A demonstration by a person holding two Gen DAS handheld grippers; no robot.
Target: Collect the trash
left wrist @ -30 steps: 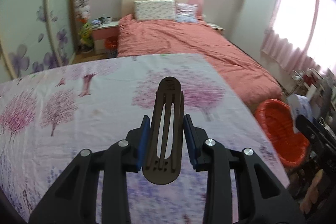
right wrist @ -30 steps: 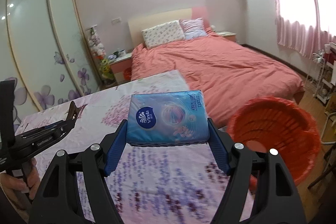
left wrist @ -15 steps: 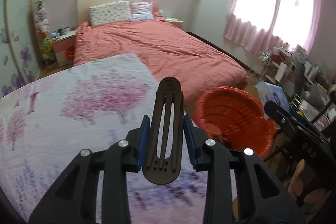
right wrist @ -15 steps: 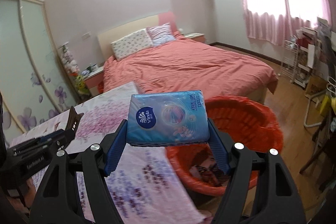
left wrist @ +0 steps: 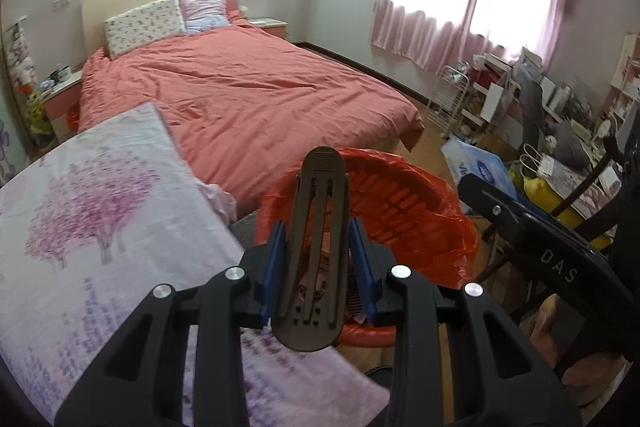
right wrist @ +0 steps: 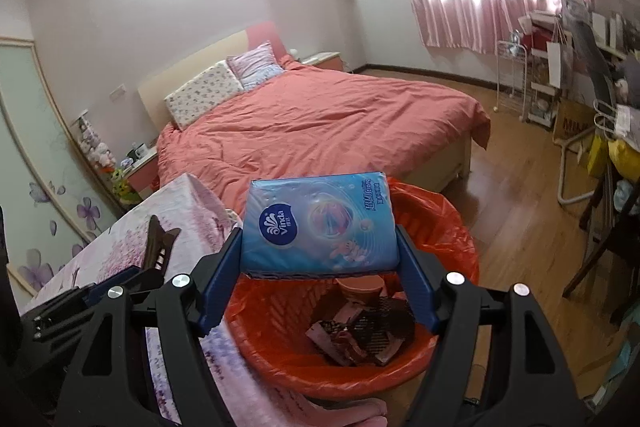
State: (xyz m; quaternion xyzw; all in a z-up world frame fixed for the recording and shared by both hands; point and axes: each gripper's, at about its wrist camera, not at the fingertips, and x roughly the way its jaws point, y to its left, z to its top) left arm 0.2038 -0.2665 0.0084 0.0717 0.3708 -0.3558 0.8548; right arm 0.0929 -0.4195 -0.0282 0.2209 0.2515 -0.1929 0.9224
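My left gripper (left wrist: 318, 269) is shut on a long dark brown hair clip (left wrist: 316, 247), held over the near rim of the red-lined trash basket (left wrist: 404, 203). In the right wrist view my right gripper (right wrist: 320, 271) is shut on a blue Vinda tissue pack (right wrist: 320, 223), hanging above the same basket (right wrist: 440, 227), where dark wrappers and scraps (right wrist: 360, 331) lie at the bottom. The left gripper with the clip (right wrist: 160, 247) shows at the left of that view; the right gripper's body (left wrist: 532, 247) crosses the right of the left wrist view.
The table with the floral cloth (left wrist: 100, 227) lies left of the basket. Behind stands a bed with a salmon cover (right wrist: 320, 119). Cluttered shelves, bags and a chair (right wrist: 592, 131) fill the right side, and wooden floor (right wrist: 520, 211) runs between bed and clutter.
Both grippers have swung right, off the floral table and over the red basket, each keeping its hold. The basket's contents have come into sight under the tissue pack.
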